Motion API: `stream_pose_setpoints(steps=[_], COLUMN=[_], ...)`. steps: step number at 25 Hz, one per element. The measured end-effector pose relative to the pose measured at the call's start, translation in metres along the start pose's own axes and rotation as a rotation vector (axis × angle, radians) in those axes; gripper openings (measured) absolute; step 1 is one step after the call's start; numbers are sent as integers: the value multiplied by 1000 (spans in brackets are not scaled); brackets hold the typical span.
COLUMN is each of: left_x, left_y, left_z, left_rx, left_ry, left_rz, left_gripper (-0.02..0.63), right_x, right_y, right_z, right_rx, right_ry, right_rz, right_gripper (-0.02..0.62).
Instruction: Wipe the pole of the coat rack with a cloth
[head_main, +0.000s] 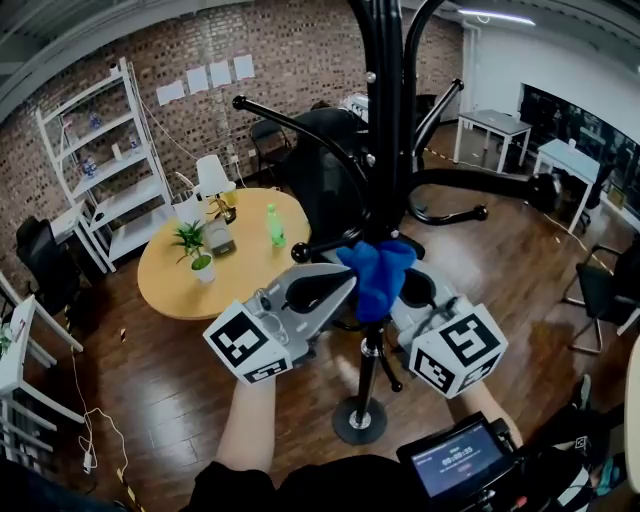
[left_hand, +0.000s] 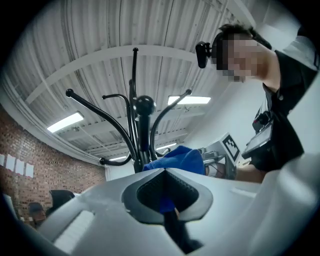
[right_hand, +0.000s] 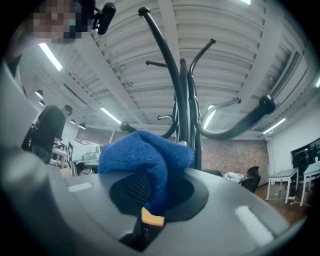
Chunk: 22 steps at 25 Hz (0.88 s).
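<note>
Floor (head_main: 150, 400): dark wood planks; it carries the coat rack and the round surface.
Coat rack (head_main: 385, 100): black and upright, with curved arms that end in knobs. Its round base (head_main: 360, 420) stands on the floor, just off the near right edge of the round surface.
Pole (head_main: 372, 365): vertical; it runs up between the two grippers (both gripper views show it rising behind the cloth).
Round surface (head_main: 180, 285): pale wood, left of the rack.
Shelf unit (head_main: 100, 170): white, against the brick wall beyond the round surface.
Left gripper (head_main: 340, 285): raised to the pole from the left; its jaws (left_hand: 165, 172) are closed, pinching a strip of the cloth.
Right gripper (head_main: 412, 295): raised to the pole from the right; its jaws (right_hand: 150, 185) are closed on a fold of the same cloth.
Cloth (head_main: 380, 275): blue and bunched, held against the pole about halfway up, between the two grippers.
Plant (head_main: 195, 250): in a white pot, near the middle of the round surface.
Bottle (head_main: 275, 225): green, upright, toward the right edge of the round surface.
</note>
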<state>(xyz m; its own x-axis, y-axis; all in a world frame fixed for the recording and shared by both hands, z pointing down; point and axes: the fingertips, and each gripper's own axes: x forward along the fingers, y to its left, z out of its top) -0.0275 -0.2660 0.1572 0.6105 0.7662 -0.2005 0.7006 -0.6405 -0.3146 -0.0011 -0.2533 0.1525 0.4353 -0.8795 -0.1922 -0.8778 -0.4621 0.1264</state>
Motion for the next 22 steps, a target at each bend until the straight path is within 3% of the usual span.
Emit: stream_pose_setpoints(steps=[4, 9, 13, 22], left_x=[-3, -2, 8, 2], left_y=[23, 45, 44, 13], left_z=[19, 1, -24, -101], left_rx=[33, 51, -39, -128], left_ry=[-62, -85, -65, 137], left_rz=[-54, -238, -398, -538], left_gripper=[5, 4, 3, 3], right_x=[17, 32, 23, -1], right_y=[0, -8, -14, -5], right_z=[25, 7, -20, -105], right_rx=[-110, -209, -155, 25], right_ry=[-51, -22, 25, 256], right_rz=[-100, -393, -621, -776], right_gripper=[50, 51, 49, 49])
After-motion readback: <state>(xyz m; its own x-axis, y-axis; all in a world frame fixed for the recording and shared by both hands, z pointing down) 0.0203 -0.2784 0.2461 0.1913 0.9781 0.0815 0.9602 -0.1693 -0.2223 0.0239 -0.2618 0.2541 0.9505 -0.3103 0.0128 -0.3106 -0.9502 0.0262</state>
